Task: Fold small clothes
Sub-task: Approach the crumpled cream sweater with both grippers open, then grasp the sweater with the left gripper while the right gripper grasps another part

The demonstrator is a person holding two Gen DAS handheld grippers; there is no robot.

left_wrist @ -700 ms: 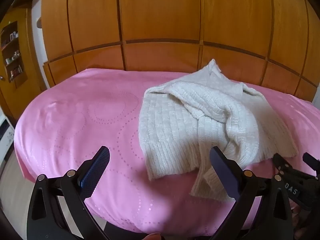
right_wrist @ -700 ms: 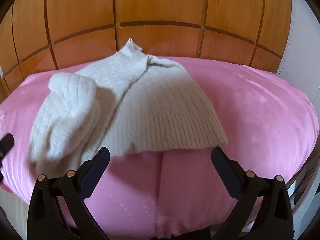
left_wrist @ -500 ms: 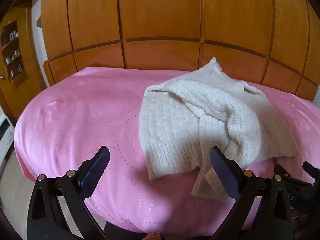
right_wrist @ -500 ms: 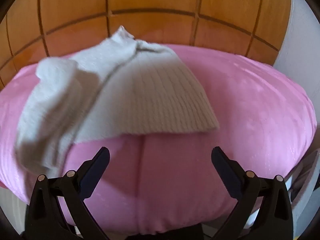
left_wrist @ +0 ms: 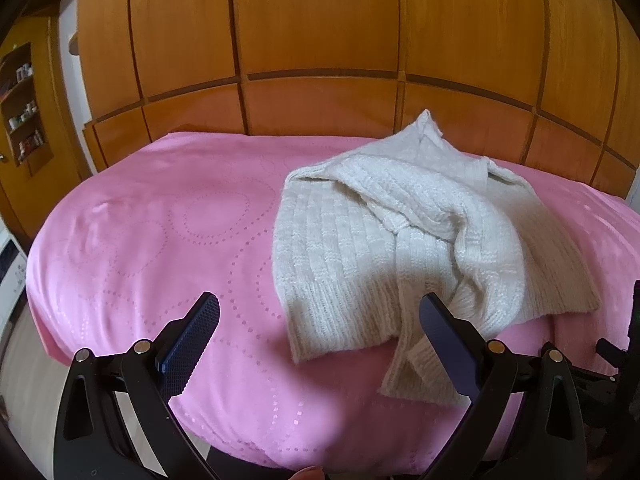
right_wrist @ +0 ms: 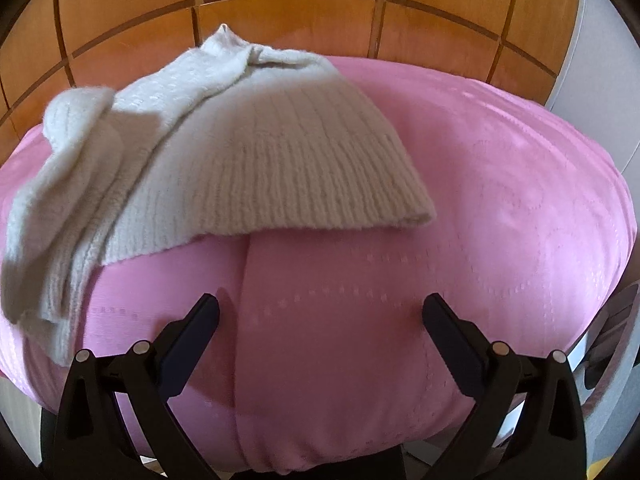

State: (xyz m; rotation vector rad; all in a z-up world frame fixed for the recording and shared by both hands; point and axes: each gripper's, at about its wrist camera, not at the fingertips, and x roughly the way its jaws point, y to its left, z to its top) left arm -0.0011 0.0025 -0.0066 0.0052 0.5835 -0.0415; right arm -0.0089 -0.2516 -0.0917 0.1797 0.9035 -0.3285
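A cream knitted sweater [left_wrist: 400, 240] lies crumpled on the pink bedspread [left_wrist: 160, 248], one sleeve thrown across its body and a cuff trailing toward the near edge. My left gripper [left_wrist: 320, 320] hovers open just before the sweater's ribbed hem, nothing between its fingers. In the right wrist view the sweater [right_wrist: 248, 152] fills the upper left, its hem facing me. My right gripper [right_wrist: 320, 316] stands open over bare pink cover [right_wrist: 500, 184], short of that hem. Part of the right gripper shows at the left view's right edge.
A wooden panelled wardrobe [left_wrist: 320, 48] runs behind the bed. An open shelf with small jars [left_wrist: 24, 104] stands at the far left. A crease [right_wrist: 244, 320] runs down the cover where it drops over the bed's near edge. Floor shows below.
The right gripper has tipped downward and come closer to the bed; the sweater now sits higher and larger in its view. The left gripper has hardly moved.
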